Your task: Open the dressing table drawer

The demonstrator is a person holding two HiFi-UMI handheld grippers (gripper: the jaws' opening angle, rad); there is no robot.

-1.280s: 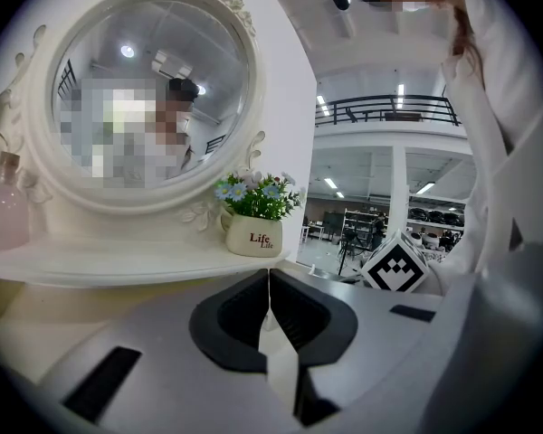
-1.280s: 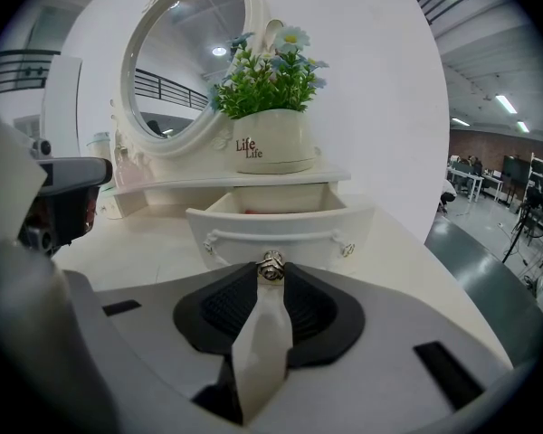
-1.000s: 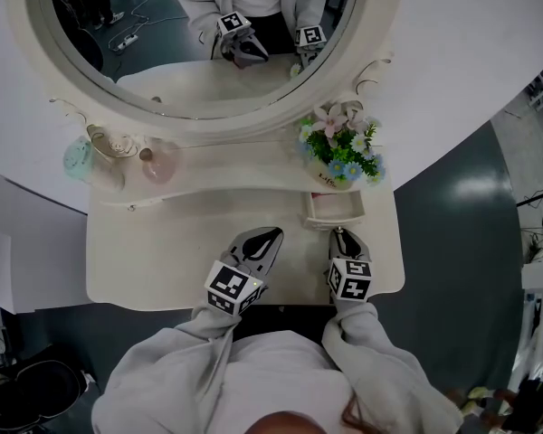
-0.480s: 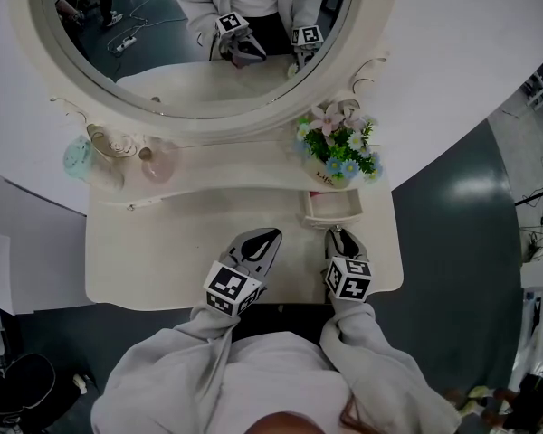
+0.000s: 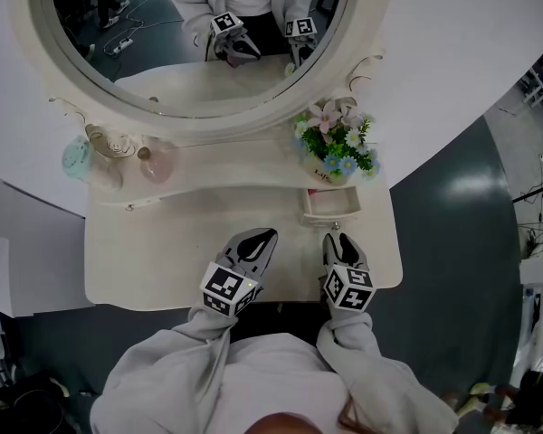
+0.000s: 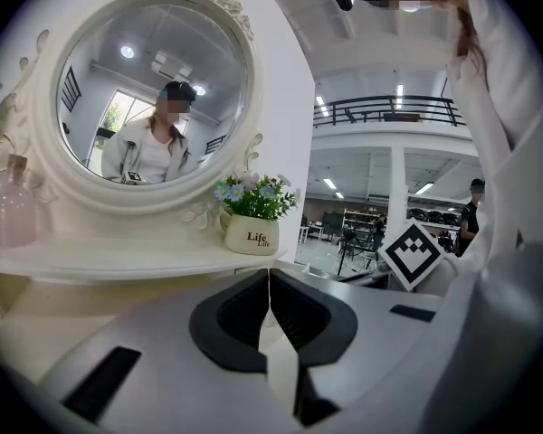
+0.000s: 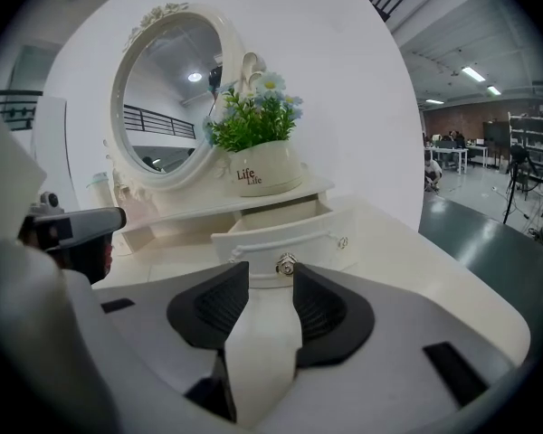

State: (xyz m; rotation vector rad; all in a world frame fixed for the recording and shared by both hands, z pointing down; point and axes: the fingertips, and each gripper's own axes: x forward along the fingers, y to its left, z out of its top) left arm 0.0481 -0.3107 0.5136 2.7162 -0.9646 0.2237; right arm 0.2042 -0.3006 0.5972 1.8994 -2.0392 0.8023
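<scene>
Right gripper view: facing the drawer [image 7: 285,233], pulled out beneath the flower pot [image 7: 258,174], knob [image 7: 286,264] dead ahead, just beyond the right gripper [image 7: 271,274] tips. Jaws spread, just been opening, pinching nothing. Nearer than left gripper [image 6: 270,278], parked leftward over counter [image 5: 154,251], jaws pressed together, empty.

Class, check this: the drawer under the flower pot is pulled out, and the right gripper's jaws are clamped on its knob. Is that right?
No. The drawer under the flower pot is pulled out, but the right gripper is not clamped on the knob: its jaws have just been opening and stand apart, the knob free between them. The right gripper view shows this.
</scene>
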